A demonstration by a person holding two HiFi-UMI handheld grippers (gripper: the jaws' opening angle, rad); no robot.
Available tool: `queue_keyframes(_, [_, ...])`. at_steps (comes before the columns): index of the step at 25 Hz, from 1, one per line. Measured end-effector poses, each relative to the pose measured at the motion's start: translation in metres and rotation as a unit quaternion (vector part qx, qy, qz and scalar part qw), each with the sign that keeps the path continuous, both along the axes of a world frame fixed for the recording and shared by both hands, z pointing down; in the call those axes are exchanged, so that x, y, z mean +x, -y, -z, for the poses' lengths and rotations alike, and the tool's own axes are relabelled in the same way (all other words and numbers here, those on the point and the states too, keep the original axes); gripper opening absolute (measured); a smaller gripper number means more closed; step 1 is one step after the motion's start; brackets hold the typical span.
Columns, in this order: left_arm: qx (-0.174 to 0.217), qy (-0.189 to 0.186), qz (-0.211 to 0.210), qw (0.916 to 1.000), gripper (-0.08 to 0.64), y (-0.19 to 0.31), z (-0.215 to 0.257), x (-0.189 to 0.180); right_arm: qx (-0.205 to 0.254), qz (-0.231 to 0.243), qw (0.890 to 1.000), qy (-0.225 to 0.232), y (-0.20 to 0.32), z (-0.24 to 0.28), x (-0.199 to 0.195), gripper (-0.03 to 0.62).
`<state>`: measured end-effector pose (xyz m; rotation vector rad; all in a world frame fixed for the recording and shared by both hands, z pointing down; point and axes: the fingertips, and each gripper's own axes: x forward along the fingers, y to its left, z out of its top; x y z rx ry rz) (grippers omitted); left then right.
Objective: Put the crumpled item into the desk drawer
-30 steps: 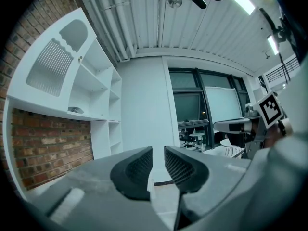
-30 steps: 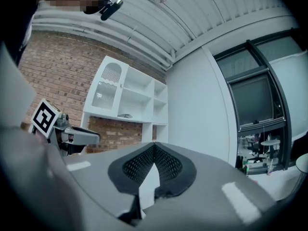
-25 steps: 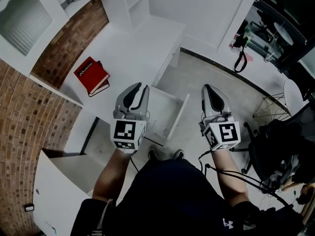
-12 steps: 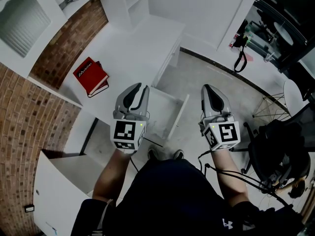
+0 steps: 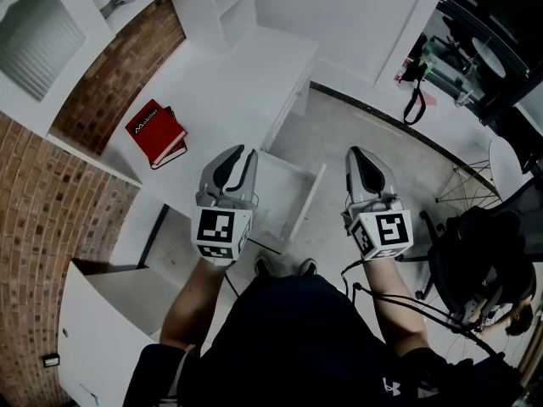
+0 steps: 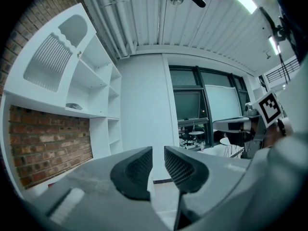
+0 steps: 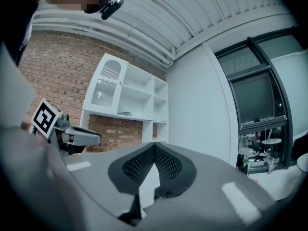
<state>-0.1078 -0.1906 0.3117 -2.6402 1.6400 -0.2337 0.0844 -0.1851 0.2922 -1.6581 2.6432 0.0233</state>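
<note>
Below the head camera, a person is standing at a white desk (image 5: 229,83), holding two grippers side by side and well apart. The left gripper (image 5: 240,153) is hovering at 9 o'clock from the right gripper (image 5: 356,153), and both are pointing toward 12 o'clock.

In the left gripper view, the left gripper (image 6: 158,151) is showing its jaws a narrow slit apart, with only the far wall showing between them, so it is gripping nothing. In the right gripper view, the right gripper (image 7: 154,146) is pressing its ribbed pads (image 7: 137,165) together at the tips, with nothing caught between them.

The drawer (image 5: 309,198) is standing pulled out from the desk between the two grippers, its near corner partly hidden under the left one. A red book (image 5: 155,131) is lying on the desk at 10 o'clock from the left gripper, near a brick wall (image 5: 34,210). The crumpled item is not showing clearly in any view.
</note>
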Motion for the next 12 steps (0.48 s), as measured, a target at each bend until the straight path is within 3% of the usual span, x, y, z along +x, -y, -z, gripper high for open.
queue_keyframes(12, [-0.008, 0.001, -0.003, 1.0000, 0.084, 0.0011, -0.0088, 0.0024, -0.006, -0.002, 1.000, -0.001, 0.0004, -0.0039, 0.0017, 0.002])
